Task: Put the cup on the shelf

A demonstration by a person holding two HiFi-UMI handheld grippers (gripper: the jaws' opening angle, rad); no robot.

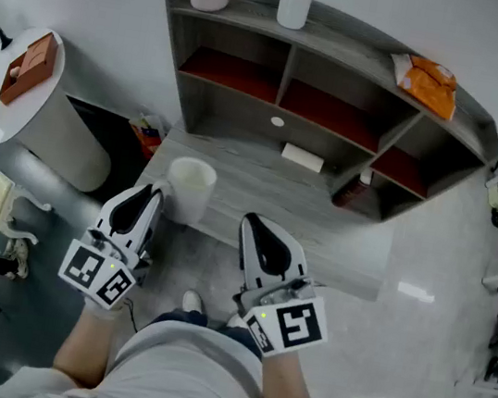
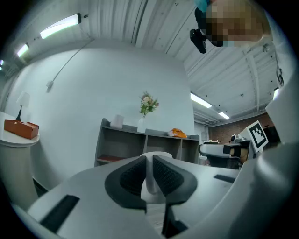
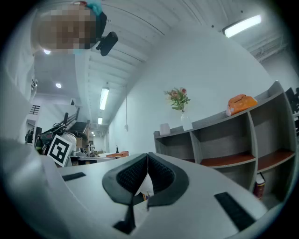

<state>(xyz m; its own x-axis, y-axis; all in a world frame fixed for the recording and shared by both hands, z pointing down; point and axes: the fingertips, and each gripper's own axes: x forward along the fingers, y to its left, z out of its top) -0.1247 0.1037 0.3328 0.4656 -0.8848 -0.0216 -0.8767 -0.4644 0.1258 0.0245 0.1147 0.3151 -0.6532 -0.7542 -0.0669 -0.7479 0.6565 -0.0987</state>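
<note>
The left tool (image 1: 153, 193) is clenched on the handle of the white cup (image 1: 191, 185), which is on the grey tabletop (image 1: 273, 193) near its front edge, before the shelf (image 1: 349, 42). The right tool (image 1: 258, 227) is closed and holds nothing

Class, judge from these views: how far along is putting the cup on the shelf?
Done: the left gripper is shut on the handle of the cup. In hand: the cup stands on the grey desk, not visibly lifted. Left: raising it and setting it on the shelf. The right gripper is shut and empty.
</note>
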